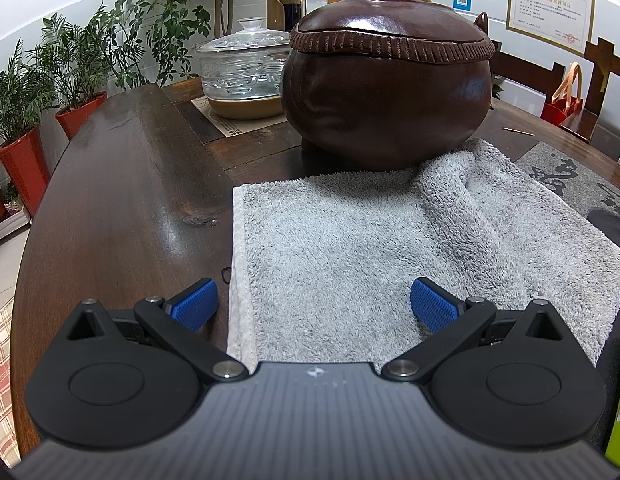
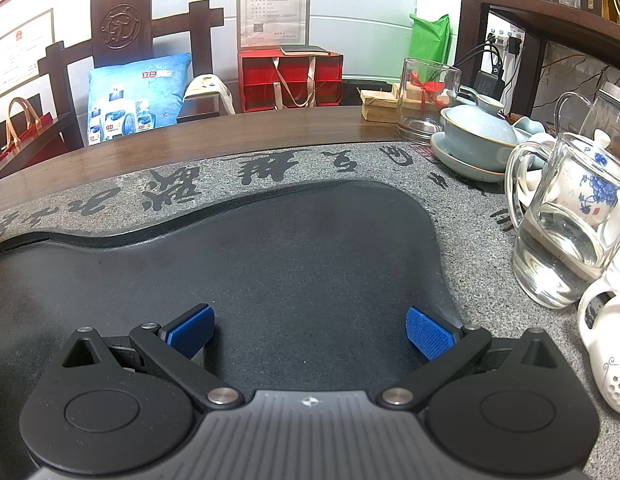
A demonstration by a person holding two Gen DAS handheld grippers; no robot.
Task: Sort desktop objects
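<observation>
The left gripper (image 1: 313,306) hangs low over the near end of the fluffy grey towel (image 1: 389,240), its blue pads spread wide with nothing between them. That reads as a readiness stance: the towel lies loosely bunched, its far edge pushed up against the foot of the large dark-brown lidded wooden jar (image 1: 385,92), and splayed fingers suit pinching a soft fold. The left pad hangs just past the towel's white hem, over the dark wooden table (image 1: 110,200). Left of the jar and behind it stands a clear glass lidded bowl (image 1: 246,68), well apart from the towel.

The right gripper (image 2: 310,336) is likewise wide apart and empty, poised above the dark basin of the grey stone tea tray (image 2: 270,264). The tray's basin is bare. Tea ware crowds the tray's right side: a clear glass pitcher (image 2: 561,236), a pale celadon lidded cup on its saucer (image 2: 477,136), a tall clear tumbler (image 2: 425,96), and a white perforated teapot (image 2: 609,344). My guess is the towel is the first thing to tidy.
</observation>
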